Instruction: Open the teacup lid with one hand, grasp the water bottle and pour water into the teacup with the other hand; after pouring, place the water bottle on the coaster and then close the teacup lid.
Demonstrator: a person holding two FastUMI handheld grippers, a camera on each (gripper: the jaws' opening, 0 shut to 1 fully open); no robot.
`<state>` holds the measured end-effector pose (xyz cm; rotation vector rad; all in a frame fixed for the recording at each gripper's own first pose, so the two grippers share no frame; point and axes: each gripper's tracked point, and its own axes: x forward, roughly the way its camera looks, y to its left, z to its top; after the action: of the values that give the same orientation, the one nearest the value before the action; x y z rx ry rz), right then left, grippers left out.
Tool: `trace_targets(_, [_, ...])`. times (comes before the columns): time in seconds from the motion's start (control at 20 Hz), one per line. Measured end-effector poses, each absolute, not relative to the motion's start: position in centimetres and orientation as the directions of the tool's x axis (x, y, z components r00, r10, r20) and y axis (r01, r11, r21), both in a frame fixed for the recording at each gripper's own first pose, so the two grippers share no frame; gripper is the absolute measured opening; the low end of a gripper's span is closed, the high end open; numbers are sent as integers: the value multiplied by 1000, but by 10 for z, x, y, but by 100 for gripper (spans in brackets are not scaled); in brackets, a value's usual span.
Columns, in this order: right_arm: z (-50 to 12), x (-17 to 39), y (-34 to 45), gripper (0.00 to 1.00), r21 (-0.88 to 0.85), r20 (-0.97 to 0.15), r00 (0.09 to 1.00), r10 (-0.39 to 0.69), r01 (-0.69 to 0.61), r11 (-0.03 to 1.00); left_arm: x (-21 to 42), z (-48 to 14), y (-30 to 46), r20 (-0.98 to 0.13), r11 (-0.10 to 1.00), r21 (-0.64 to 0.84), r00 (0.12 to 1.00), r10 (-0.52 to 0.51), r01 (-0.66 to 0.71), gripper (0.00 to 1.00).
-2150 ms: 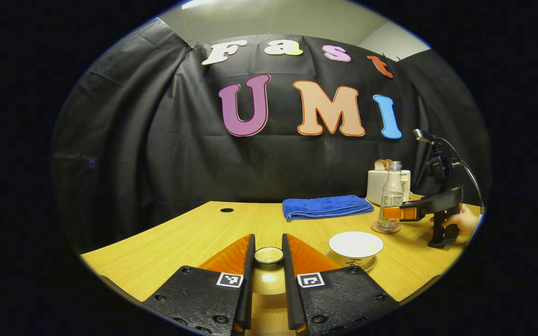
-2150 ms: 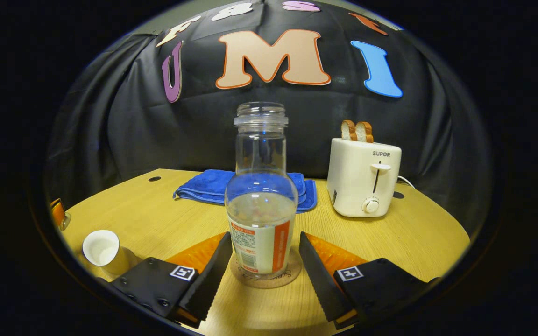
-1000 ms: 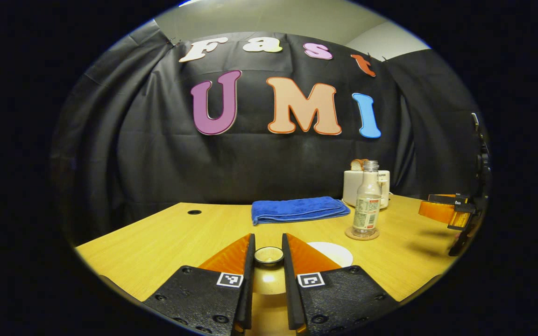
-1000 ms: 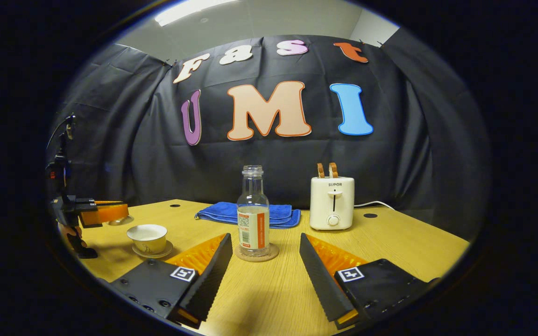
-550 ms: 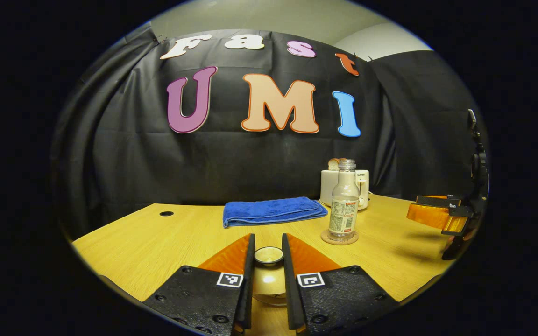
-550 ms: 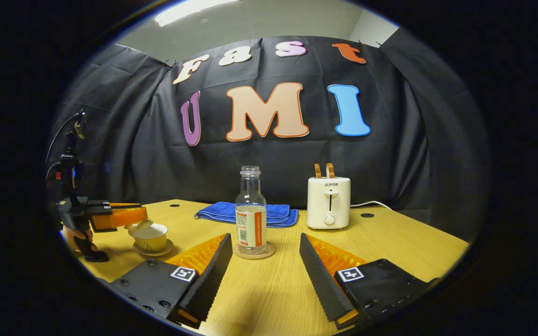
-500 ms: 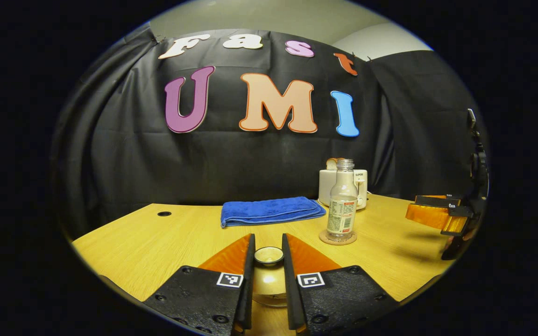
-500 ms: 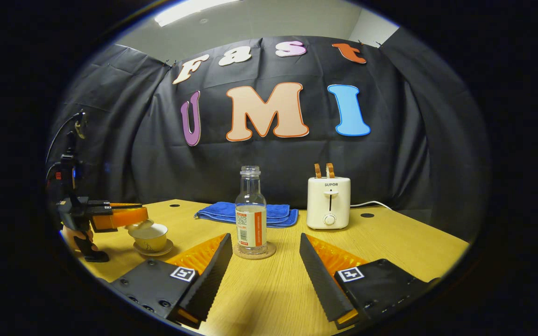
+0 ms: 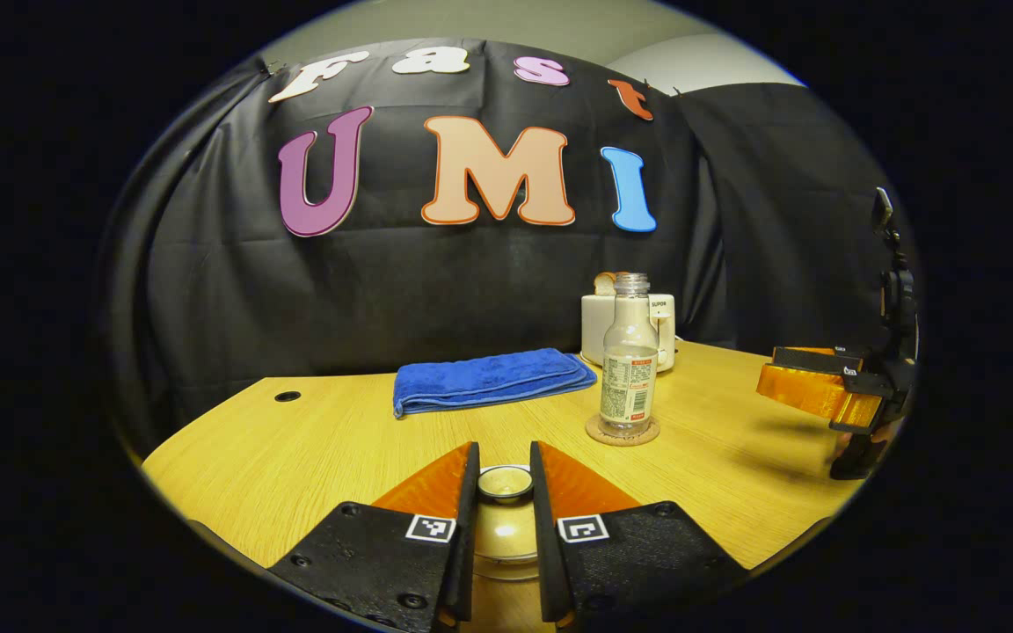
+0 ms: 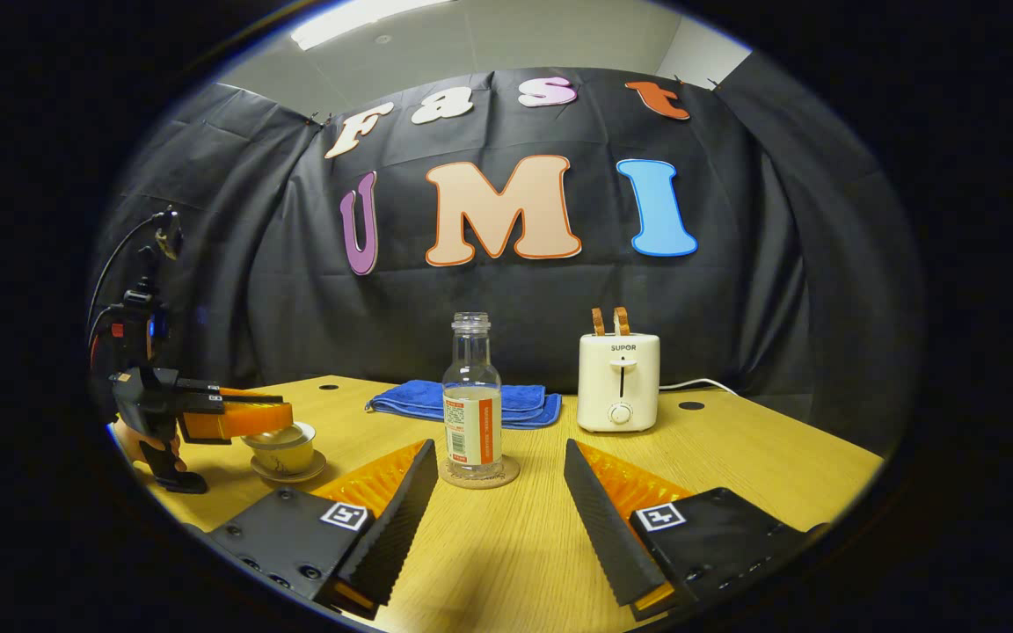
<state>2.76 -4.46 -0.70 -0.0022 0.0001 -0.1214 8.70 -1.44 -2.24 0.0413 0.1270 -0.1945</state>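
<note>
Blue towel (image 10: 462, 401), toaster (image 10: 618, 382), table (image 10: 735, 457)

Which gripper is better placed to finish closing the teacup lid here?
Left. The left gripper already grips the lid by its knob, right at the teacup. The right gripper hangs open, back from the bottle.

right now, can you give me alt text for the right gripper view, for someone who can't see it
The right tool hangs open over a wooden table, aimed at an uncapped water bottle standing on a round coaster. Far left, the left tool holds the lid on the teacup; a blue towel and white toaster sit behind.
</note>
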Motion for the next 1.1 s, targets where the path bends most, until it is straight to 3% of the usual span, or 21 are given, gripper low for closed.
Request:
trace_targets(0.4, [-6, 27, -49, 94, -3, 1, 990, -144, 144, 990, 88, -26, -14, -162, 980, 43, 970, -183, 192, 29])
trace_targets(0.65, [-6, 27, -50, 94, -3, 2, 989, -148, 148, 989, 85, -23, -10, -138, 983, 32, 975, -173, 179, 38])
trace_targets(0.75, [-6, 28, -51, 94, -3, 2, 989, -151, 151, 989, 83, -19, -5, -111, 987, 19, 981, -157, 160, 48])
trace_targets(0.8, [-6, 28, -51, 94, -3, 3, 989, -151, 151, 989, 81, -17, -4, -97, 988, 12, 984, -150, 152, 60])
trace_targets(1.0, [-6, 28, -51, 94, -3, 3, 988, -151, 151, 988, 73, -10, 1, -58, 991, -12, 990, -130, 130, 79])
trace_targets(1.1, [-6, 28, -51, 96, -3, 3, 989, -151, 151, 989, 67, -10, 7, -54, 994, -7, 993, -107, 107, 84])
